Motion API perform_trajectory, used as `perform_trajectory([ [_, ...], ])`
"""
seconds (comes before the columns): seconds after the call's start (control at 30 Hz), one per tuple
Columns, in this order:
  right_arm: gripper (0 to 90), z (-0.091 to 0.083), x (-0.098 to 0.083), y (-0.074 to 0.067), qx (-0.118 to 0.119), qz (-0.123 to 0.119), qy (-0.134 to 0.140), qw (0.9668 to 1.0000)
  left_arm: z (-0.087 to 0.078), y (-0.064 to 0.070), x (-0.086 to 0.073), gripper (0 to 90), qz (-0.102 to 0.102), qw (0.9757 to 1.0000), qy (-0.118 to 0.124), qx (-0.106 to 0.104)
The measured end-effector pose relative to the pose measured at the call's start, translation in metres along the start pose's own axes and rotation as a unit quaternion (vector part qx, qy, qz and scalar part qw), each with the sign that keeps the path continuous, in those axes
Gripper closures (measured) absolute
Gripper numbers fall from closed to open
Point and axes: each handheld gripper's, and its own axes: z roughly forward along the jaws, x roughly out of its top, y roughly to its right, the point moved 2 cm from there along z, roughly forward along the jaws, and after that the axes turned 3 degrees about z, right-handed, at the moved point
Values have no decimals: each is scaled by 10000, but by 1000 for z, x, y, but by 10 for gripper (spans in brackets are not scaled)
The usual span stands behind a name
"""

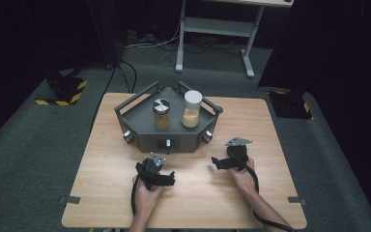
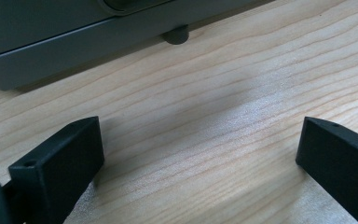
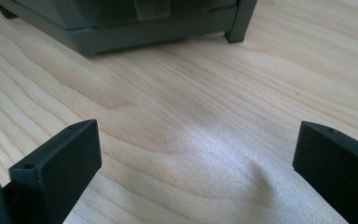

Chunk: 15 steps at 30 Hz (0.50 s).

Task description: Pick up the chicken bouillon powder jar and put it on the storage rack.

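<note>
A dark grey tray stands at the far middle of the wooden table. Two jars of tan contents stand upright in it: one with a silver lid on the left, one with a white lid on the right. My left gripper rests low on the table in front of the tray, open, with bare wood between its jaws. My right gripper lies to the right of it, also open and holding nothing. The tray's front wall fills the top of the left gripper view, and its base crosses the top of the right gripper view.
A white desk frame stands on the grey carpet beyond the table. Black boxes with yellow-black striped tape sit on the floor at both far corners. Cables trail across the carpet. Bare tabletop lies around both hands.
</note>
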Motion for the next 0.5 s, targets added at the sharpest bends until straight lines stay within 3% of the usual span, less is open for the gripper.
perform_trajectory([
  [0.2,4,7,-4,-1,-61,95,-167,9998,0,0,0,7,-1,10000,0,-2],
  [0.5,0,8,-9,-2,-118,96,-112,9998,0,0,0,7,-3,10000,2,-4],
])
